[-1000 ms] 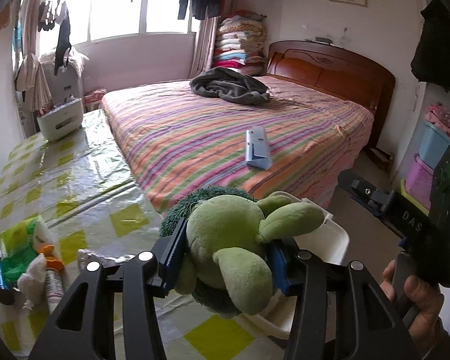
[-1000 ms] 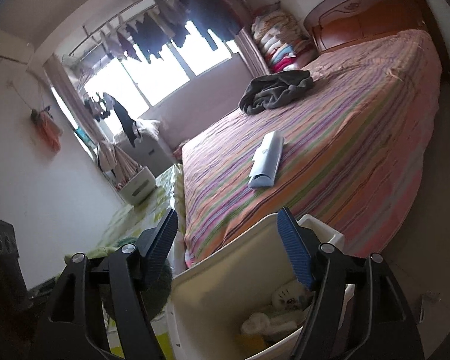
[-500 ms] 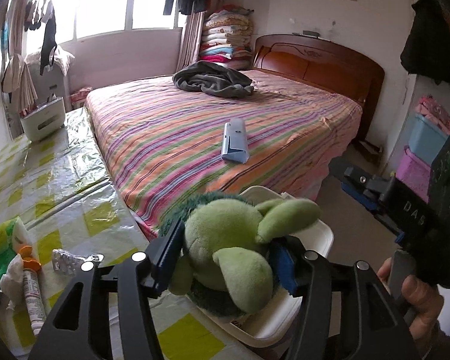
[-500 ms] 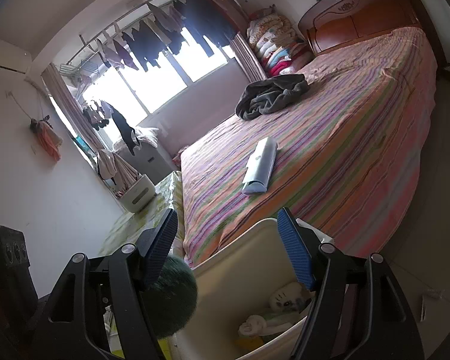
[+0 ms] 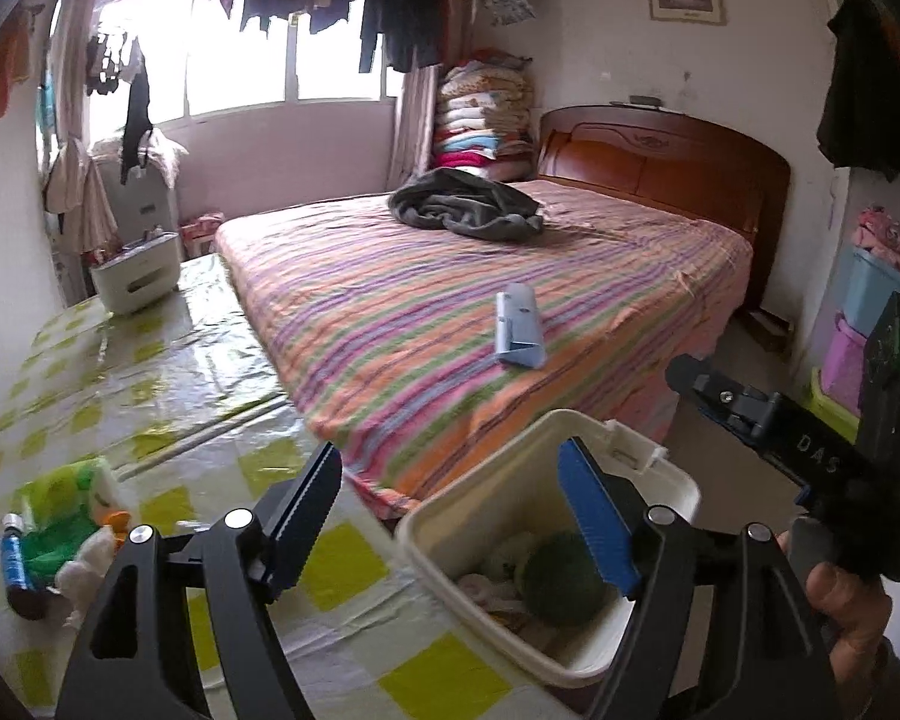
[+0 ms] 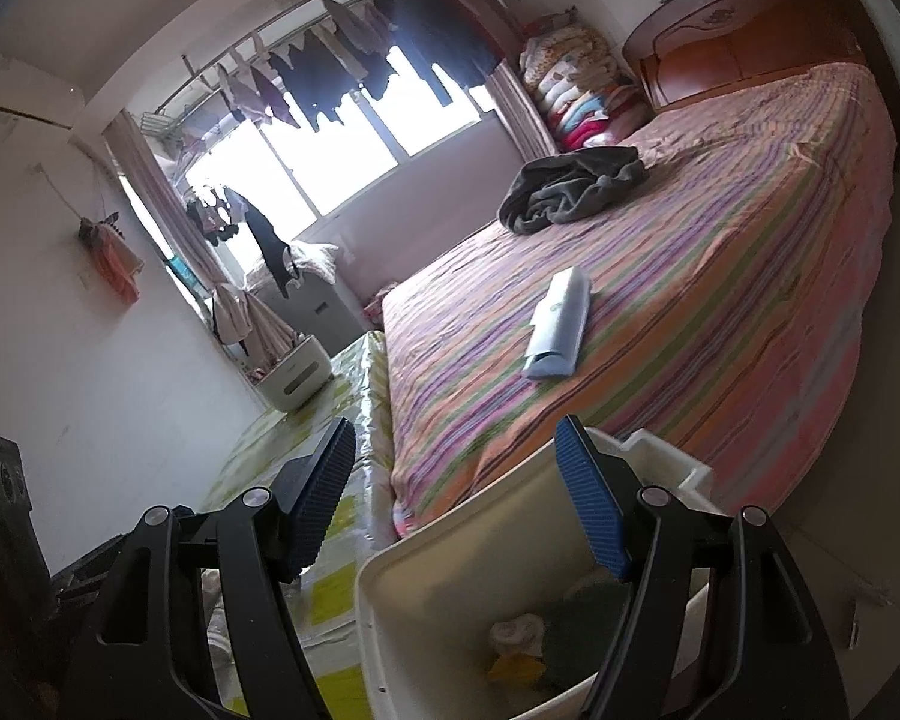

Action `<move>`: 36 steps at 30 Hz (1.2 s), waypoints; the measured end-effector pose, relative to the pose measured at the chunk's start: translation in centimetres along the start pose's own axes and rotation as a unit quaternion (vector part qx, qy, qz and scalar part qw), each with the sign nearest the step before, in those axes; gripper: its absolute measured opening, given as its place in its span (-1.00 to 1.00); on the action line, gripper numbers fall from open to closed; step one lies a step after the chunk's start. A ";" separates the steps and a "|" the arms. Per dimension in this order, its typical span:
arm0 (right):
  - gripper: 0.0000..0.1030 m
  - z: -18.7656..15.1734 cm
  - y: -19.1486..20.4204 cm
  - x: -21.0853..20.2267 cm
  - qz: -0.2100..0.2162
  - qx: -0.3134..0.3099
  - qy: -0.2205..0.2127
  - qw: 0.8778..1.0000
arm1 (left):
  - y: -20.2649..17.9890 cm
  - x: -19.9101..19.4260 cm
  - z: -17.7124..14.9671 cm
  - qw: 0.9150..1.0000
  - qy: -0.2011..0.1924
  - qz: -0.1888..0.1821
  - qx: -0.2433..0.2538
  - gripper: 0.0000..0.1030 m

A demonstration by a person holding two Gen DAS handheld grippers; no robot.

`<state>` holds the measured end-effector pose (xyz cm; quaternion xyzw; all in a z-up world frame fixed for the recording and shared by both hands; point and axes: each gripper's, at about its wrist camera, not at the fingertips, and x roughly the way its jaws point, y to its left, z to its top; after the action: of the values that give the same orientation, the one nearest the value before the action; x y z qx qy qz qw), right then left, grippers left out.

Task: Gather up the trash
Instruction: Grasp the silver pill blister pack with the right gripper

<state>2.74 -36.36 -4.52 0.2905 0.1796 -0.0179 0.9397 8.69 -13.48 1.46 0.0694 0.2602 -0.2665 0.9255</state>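
Only left view: table clutter (image 5: 48, 546).

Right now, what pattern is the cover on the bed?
The bed cover has multicoloured stripes in pink, orange, green and purple; the left wrist view shows it best.

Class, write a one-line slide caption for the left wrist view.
Open left gripper above a white bin holding a green plush toy, beside the striped bed.

Daylight blows out the window (image 5: 282, 60); corners vignette dark, fisheye bends edges.
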 end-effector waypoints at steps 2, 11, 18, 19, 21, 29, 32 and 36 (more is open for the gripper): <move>0.33 -0.2 0.6 0.4 0.005 -0.005 0.006 1.000 | 1.1 -0.4 -0.2 1.000 0.000 0.011 -0.004 0.41; 0.34 -1.8 4.3 2.3 0.028 -0.031 0.030 0.999 | 7.9 -2.8 -1.1 0.997 -0.001 0.070 -0.039 0.41; 0.35 -4.0 9.4 4.0 0.068 -0.073 0.055 0.994 | 15.1 -5.8 -2.0 0.986 -0.005 0.146 -0.078 0.41; 0.35 -4.5 10.3 4.3 0.074 -0.080 0.062 0.992 | 16.7 -6.2 -2.2 0.982 -0.003 0.170 -0.083 0.41; 0.35 -5.4 11.8 4.9 0.085 -0.093 0.078 0.989 | 18.8 -6.7 -2.5 0.977 0.006 0.191 -0.094 0.41; 0.36 -9.1 20.0 7.4 0.135 -0.236 0.133 0.953 | 28.0 -8.9 -4.8 0.953 0.019 0.225 -0.200 0.41; 0.35 -11.1 21.8 10.4 0.163 -0.277 0.194 0.927 | 30.5 -8.7 -5.9 0.948 0.038 0.214 -0.232 0.41; 0.33 -12.6 23.3 13.5 0.178 -0.337 0.249 0.891 | 32.1 -7.8 -7.2 0.943 0.068 0.220 -0.239 0.41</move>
<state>14.45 -9.07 -6.33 -0.0213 0.3484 0.2838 0.8931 16.83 19.30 -0.97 -0.0806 0.3568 0.0188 0.9305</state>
